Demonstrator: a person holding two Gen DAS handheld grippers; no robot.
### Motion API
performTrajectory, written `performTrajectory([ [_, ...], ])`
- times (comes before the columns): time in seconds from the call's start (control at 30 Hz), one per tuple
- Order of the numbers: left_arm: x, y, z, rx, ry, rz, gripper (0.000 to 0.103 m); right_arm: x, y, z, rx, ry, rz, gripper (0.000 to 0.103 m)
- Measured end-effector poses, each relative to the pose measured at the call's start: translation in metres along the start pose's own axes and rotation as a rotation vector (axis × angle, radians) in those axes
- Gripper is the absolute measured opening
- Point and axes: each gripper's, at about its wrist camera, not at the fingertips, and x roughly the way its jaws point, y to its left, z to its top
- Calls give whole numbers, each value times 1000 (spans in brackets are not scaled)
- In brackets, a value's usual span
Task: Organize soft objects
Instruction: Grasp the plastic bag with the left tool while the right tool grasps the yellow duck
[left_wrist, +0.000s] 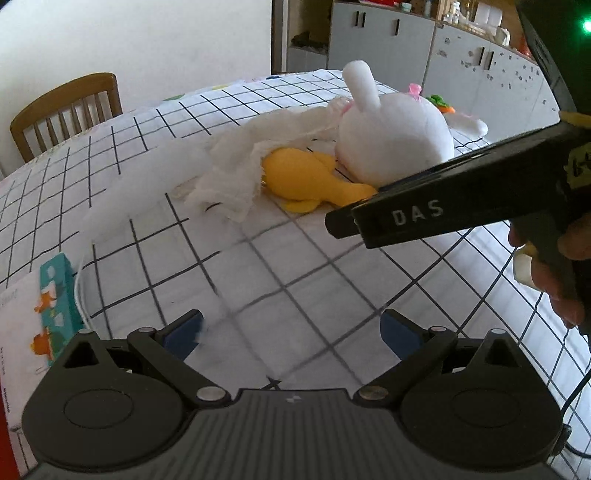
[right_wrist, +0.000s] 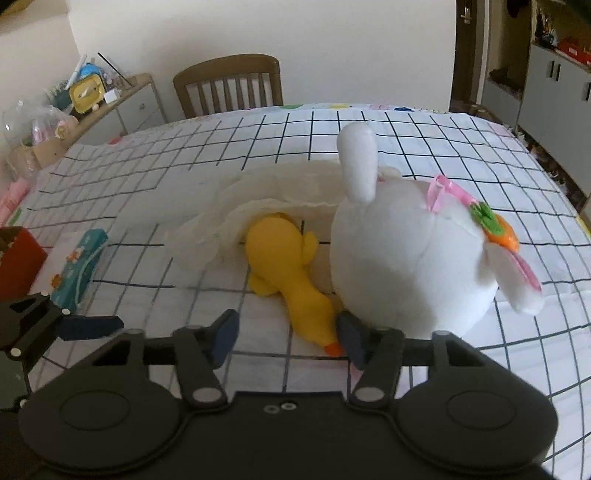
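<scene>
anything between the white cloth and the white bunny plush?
Yes: the yellow duck toy lies between the white cloth and the white bunny plush, its far end tucked under the cloth. Clearest in the right wrist view.

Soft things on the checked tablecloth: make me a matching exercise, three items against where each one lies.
Items:
1. yellow duck toy
2. white plush rabbit
3. white gauze cloth

Places:
A. draped over the duck's far end
B. lying between the cloth and the rabbit, orange beak towards the right gripper
C. farthest to the right in the right wrist view, one ear upright

Pairs: 1-B, 2-C, 3-A
</scene>
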Motion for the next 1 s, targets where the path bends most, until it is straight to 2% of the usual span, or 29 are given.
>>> performTrajectory([
  [0.13,2,-5,1,22,-2,11,101,0,4,-1,-31,-12,-37,35],
  [0.17,2,-6,1,27,-4,17,98,-1,5,-1,-35,-17,-43,27],
  [0.23,1,-7,2,31,-8,21,92,-2,6,-1,-38,-25,-38,21],
  [0.43,-2,-5,8,18,-24,40,57,-6,12,-3,-47,-14,36,14],
  [0.47,-3,-4,8,15,-28,44,44,-7,13,-2,-48,-12,51,13],
  [0.5,-3,-3,9,16,-30,45,36,-9,14,-3,-51,-13,62,12],
  [0.57,-4,-1,10,13,-31,41,29,-12,16,-2,-65,-15,79,14],
  [0.6,-4,0,10,8,-34,43,20,-13,18,-1,-78,-22,82,16],
  [0.67,-5,3,9,-3,-39,48,16,-17,21,1,-108,-43,73,26],
  [0.7,-6,4,9,-10,-40,47,13,-17,22,2,-121,-49,75,26],
  [0.83,-7,8,8,-28,-40,36,13,-7,24,15,-136,-49,80,41],
  [1.0,-7,8,9,-32,-38,37,13,15,26,28,-120,-37,58,42],
])
